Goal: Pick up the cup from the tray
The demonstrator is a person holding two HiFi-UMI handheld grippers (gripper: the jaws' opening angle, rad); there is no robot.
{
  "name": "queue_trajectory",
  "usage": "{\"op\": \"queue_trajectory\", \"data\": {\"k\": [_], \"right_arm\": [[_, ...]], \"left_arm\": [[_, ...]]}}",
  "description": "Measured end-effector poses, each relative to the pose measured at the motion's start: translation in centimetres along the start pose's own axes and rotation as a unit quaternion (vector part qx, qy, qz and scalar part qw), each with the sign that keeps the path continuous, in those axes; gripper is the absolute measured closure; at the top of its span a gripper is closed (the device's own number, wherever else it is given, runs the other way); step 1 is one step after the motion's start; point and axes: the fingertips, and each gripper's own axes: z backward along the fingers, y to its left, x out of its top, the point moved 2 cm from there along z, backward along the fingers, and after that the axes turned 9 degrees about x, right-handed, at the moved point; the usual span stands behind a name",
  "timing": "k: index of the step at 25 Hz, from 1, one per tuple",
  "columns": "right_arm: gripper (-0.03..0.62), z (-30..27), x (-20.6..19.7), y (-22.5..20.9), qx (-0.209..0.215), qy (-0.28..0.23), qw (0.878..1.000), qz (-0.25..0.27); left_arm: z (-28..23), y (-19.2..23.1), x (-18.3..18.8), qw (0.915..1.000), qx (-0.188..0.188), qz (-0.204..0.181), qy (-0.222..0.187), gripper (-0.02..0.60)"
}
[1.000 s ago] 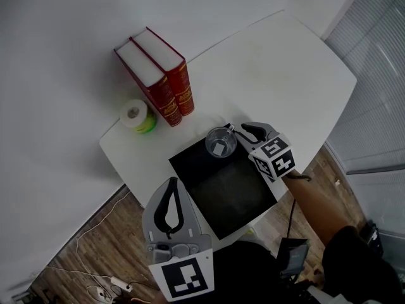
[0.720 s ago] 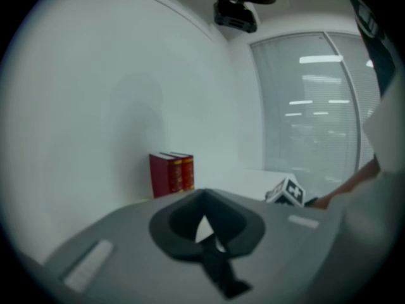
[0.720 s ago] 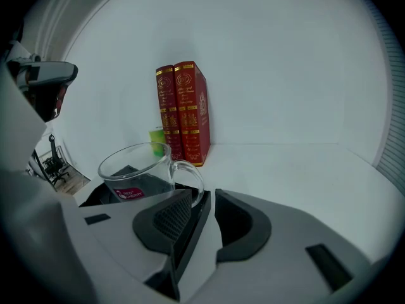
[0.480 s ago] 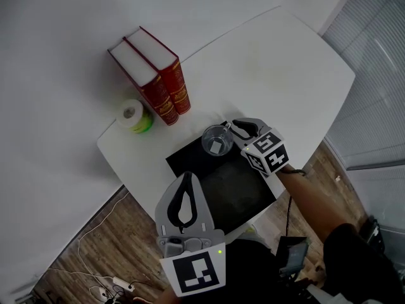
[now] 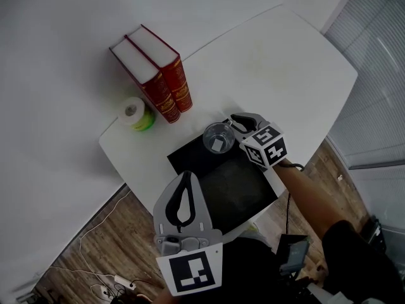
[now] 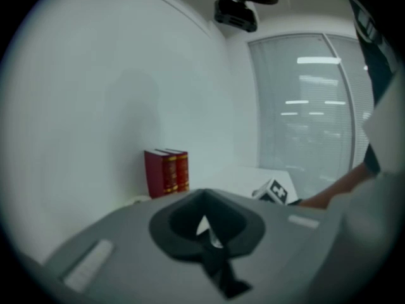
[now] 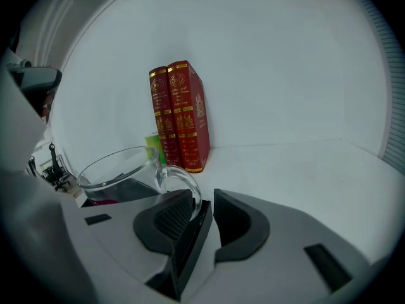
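White table (image 5: 285,62), black tray (image 5: 228,189): right gripper (image 7: 205,211) nearly closed, pinching glass cup (image 7: 120,176) handle; left gripper (image 6: 205,230) closed, empty.

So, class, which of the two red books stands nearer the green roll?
The book at the left in the head view, next to the green roll; the other book stands on its far side.
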Motion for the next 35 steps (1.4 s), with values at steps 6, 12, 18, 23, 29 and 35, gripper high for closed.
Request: {"op": "queue_trajectory", "data": {"k": [6, 12, 18, 23, 29, 35], "right_arm": [[0.527, -0.2, -0.1, 0.4, 0.008, -0.012, 1.000, -0.002], [0.543, -0.1, -0.2, 0.6, 0.002, -0.008, 1.000, -0.009], [0.546, 0.6, -0.4, 0.9, 0.010, -0.008, 1.000, -0.014], [0.546, 1.7, -1.1, 1.3, 0.018, 0.001, 1.000, 0.004], [0.546, 2.4, -1.5, 1.6, 0.009, 0.002, 1.000, 0.010], [0.545, 2.0, -1.3, 1.6, -0.004, -0.004, 1.000, 0.019]], "left_arm": [[0.1, 0.0, 0.1, 1.0000, 0.003, -0.002, -0.003, 0.581], [0.4, -0.3, 0.4, 0.9999, 0.002, -0.005, -0.010, 0.581], [0.8, -0.4, 0.5, 0.9999, 0.001, -0.009, -0.012, 0.582], [1.1, -0.4, 0.6, 0.9999, 0.003, -0.007, -0.014, 0.581], [1.3, -0.2, 0.8, 0.9998, 0.007, -0.008, -0.016, 0.581], [1.8, -0.2, 0.9, 0.9997, 0.012, -0.009, -0.019, 0.581]]}}
